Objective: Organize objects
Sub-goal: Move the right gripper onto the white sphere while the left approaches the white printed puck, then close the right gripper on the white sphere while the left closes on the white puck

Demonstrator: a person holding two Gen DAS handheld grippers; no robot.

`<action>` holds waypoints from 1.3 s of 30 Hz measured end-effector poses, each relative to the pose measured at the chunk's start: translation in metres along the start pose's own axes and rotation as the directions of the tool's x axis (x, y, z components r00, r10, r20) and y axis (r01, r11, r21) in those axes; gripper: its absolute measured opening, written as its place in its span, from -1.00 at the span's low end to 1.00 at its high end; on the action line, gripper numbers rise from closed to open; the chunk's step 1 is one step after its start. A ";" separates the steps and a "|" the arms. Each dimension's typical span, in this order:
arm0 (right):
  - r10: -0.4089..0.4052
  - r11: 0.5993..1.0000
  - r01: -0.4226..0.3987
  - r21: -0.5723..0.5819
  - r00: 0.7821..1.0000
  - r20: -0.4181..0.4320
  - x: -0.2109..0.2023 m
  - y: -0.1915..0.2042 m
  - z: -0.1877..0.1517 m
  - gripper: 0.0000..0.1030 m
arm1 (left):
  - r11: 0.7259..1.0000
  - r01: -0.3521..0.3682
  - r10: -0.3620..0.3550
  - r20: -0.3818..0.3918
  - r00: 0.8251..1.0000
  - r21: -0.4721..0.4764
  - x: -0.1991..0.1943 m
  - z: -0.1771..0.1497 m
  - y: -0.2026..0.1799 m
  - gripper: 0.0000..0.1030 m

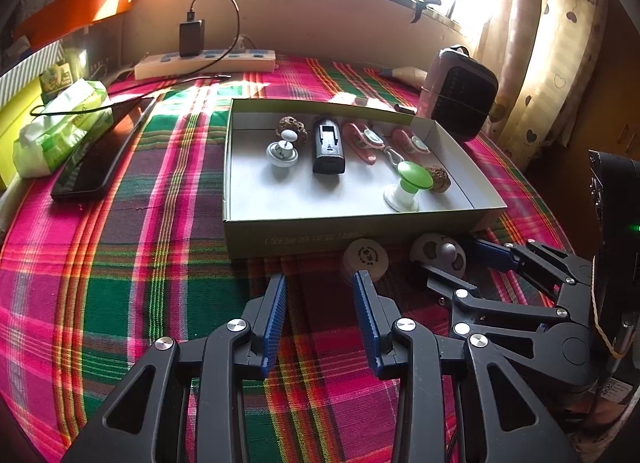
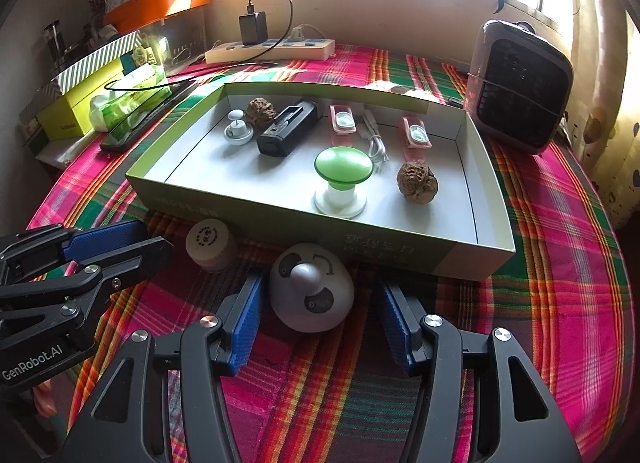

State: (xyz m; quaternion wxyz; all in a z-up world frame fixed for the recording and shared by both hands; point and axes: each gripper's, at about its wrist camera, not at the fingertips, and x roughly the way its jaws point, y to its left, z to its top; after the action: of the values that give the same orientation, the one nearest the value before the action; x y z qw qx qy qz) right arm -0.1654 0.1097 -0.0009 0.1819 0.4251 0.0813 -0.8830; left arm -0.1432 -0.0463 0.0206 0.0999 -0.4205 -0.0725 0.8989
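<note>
Right wrist view: the white domed knob (image 2: 311,288) is straddled by the wide-open right gripper (image 2: 320,323), pads clear; the left gripper (image 1: 322,299) is parted, empty.

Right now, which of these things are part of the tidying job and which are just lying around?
Part of the job:
- white dome knob, between the open right tongs
- small round cap, by the left tongs
- open box holding the green knob and walnut

Just lying about:
- power strip
- heater
- phone
- tissue pack
</note>
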 end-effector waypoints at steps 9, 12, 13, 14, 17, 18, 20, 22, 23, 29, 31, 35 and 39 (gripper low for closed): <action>0.003 1.000 -0.003 0.018 1.000 0.007 -0.004 -0.007 -0.003 -0.17 | 1.000 0.011 -0.011 -0.011 1.000 0.029 0.004 0.002 -0.012 -0.37; -0.004 1.000 0.004 0.020 1.000 0.008 -0.005 -0.008 -0.004 -0.17 | 0.999 0.017 -0.016 -0.019 1.000 0.041 0.007 0.002 -0.016 -0.36; -0.003 1.000 0.003 0.022 1.000 0.009 -0.006 -0.009 -0.005 -0.17 | 0.999 0.016 -0.015 -0.022 1.000 0.046 0.008 0.002 -0.017 -0.34; 0.002 1.000 -0.002 0.027 1.000 0.008 -0.006 -0.011 -0.006 -0.18 | 0.999 0.016 -0.015 -0.027 1.000 0.050 0.010 0.003 -0.019 -0.31; 0.001 0.999 -0.001 0.041 1.000 0.009 -0.008 -0.016 -0.006 -0.18 | 0.998 0.008 -0.006 -0.031 0.999 0.058 0.014 0.004 -0.022 -0.29; 0.003 0.999 -0.004 0.045 1.000 0.009 -0.008 -0.017 -0.007 -0.18 | 0.998 0.004 -0.002 -0.032 0.999 0.062 0.015 0.005 -0.023 -0.29; 0.002 0.999 -0.003 0.052 1.000 0.010 -0.009 -0.019 -0.007 -0.18 | 0.997 0.000 0.003 -0.042 0.999 0.071 0.019 0.006 -0.025 -0.28; 0.005 0.998 -0.005 0.055 1.000 0.011 -0.009 -0.020 -0.008 -0.18 | 0.997 -0.015 0.018 -0.037 0.999 0.074 0.021 0.007 -0.026 -0.28; 0.007 0.998 -0.007 0.058 1.000 0.011 -0.010 -0.020 -0.008 -0.18 | 0.997 -0.017 0.019 -0.036 0.999 0.073 0.022 0.008 -0.027 -0.28; 0.018 0.998 -0.019 0.067 1.000 0.013 -0.010 -0.022 -0.008 -0.18 | 0.997 -0.028 0.030 -0.032 0.999 0.068 0.025 0.011 -0.028 -0.28; 0.021 0.997 -0.021 0.069 1.000 0.014 -0.010 -0.022 -0.008 -0.18 | 0.997 -0.030 0.032 -0.028 0.999 0.068 0.026 0.012 -0.028 -0.28; 0.022 0.997 -0.023 0.069 1.000 0.014 -0.010 -0.022 -0.008 -0.18 | 0.998 -0.028 0.029 -0.027 0.999 0.061 0.026 0.012 -0.027 -0.29; 0.024 0.997 -0.025 0.071 1.000 0.015 -0.010 -0.023 -0.008 -0.18 | 0.998 -0.034 0.036 -0.025 0.999 0.056 0.027 0.013 -0.027 -0.34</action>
State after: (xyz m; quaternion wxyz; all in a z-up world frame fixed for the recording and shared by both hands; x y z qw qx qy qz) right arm -0.1627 0.1353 0.0016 0.1779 0.4261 0.0431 -0.8860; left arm -0.1664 -0.0144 0.0144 0.0968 -0.4304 -0.0389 0.8966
